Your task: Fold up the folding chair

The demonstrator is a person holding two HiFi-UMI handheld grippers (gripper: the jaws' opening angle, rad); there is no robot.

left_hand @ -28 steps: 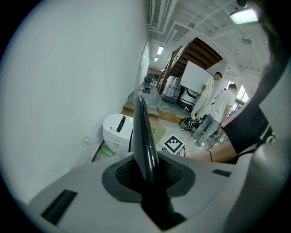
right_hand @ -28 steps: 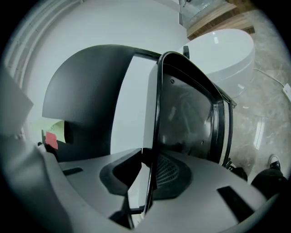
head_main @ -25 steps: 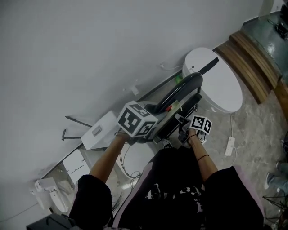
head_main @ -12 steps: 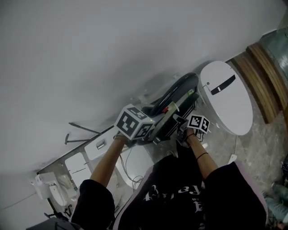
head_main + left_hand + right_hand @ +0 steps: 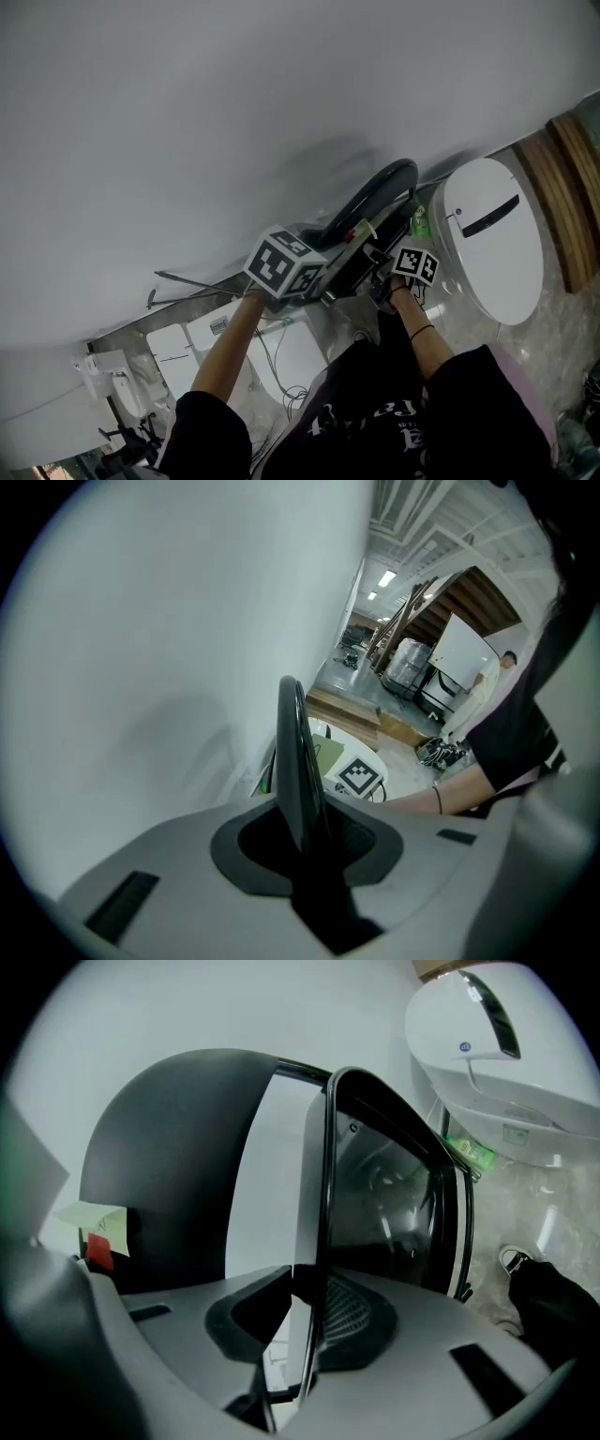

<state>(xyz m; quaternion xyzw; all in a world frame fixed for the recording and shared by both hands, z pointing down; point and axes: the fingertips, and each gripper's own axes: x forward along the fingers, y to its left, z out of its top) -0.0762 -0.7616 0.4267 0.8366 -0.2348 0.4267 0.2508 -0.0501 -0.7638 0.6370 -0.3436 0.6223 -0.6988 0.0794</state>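
Holding the folding chair (image 5: 375,192) close to the white wall (image 5: 234,112), beside a white oval appliance (image 5: 492,244); appears already collapsed flat, with probably only setting down left. Looks black, glossy, round-backed, thin-framed. Gripping its rim edge-on with the left gripper (image 5: 302,832), jaws clamped; pinching a thin frame edge with the right gripper (image 5: 305,1335), likewise closed on it. Bears a small yellow-and-red tag (image 5: 98,1232)
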